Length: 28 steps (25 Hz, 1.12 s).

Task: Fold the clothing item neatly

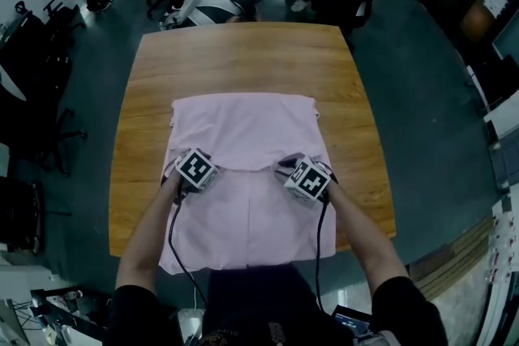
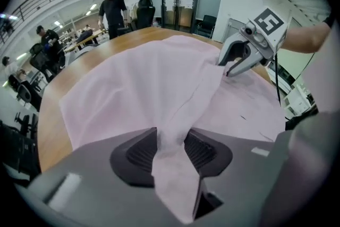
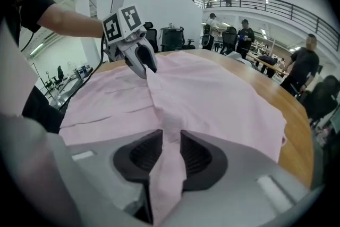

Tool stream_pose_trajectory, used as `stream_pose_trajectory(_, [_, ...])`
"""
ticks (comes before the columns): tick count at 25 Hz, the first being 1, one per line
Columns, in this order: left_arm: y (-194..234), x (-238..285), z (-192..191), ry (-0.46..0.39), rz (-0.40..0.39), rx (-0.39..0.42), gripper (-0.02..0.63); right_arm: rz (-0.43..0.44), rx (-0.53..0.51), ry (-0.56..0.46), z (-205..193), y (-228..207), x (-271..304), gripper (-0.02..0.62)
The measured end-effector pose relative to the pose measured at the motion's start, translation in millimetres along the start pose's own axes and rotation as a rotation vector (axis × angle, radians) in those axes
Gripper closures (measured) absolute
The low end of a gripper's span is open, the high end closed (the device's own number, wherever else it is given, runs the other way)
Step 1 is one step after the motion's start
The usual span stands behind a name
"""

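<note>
A: What are the two tools holding?

B: The left hand-held gripper [image 2: 171,150] and the right hand-held gripper [image 3: 171,152] each pinch a raised fold of the pink shirt [image 1: 243,126]. The shirt lies spread on the table [image 1: 243,53], beneath and ahead of both.

A: How should the fold go?

B: Probably move both pinches together, level and evenly spaced. Keep the crease taut and straight, then lay it flat.

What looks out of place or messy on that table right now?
Nothing spilled or damaged. The pink shirt is only half folded: the left claw and right claw each pinch its folded-over edge, which dips between them, and its near hem hangs off the edge of the wooden table.
</note>
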<state>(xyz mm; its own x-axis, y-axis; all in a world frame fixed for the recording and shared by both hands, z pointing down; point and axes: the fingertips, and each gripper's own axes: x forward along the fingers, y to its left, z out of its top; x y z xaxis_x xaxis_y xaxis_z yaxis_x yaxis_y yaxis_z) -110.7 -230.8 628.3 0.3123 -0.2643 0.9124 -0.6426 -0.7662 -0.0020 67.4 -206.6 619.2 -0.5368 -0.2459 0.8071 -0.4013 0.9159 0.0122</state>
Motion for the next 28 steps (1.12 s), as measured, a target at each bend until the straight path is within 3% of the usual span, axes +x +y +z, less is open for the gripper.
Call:
stream_pose_trajectory(3, [1.2,-27.0,5.2,-0.088,0.143,-0.030,0.423,0.005,0.054,-0.052,-10.8,11.8,-21.5,0.502])
stream_pose_trajectory(5, [-3.1,-42.6,-1.0,-0.132,0.189,-0.068,0.419,0.006,0.082,-0.098,-11.1,23.2,-35.0,0.502])
stream_pose_trajectory(14, [-44.8,-92.6,-63.0,-0.255,0.183,-0.249,0.439,-0.055,0.214,-0.252,-8.4,64.0,-74.2,0.502])
stream_pose_trajectory(17, [-49.9,-107.9,-80.5,-0.304,0.237,-0.290,0.497,-0.086,0.278,-0.281,-20.2,75.0,-85.8,0.502])
stream_pose_trajectory(19, [-51.8,-120.5,-95.6,-0.331,0.282,-0.321,0.597,-0.110,0.312,-0.285,-27.5,83.9,-91.1,0.502])
stream_pose_trajectory(23, [-63.5,-135.7,-133.0,-0.343,0.287,-0.352,0.598,-0.186,0.351,-0.281,-31.9,103.8,-98.2,0.502])
stream_pose_trajectory(28, [-76.3,-145.0,-175.9,-0.355,0.348,-0.383,0.598,-0.274,0.393,-0.294,-34.2,133.8,-109.6,0.502])
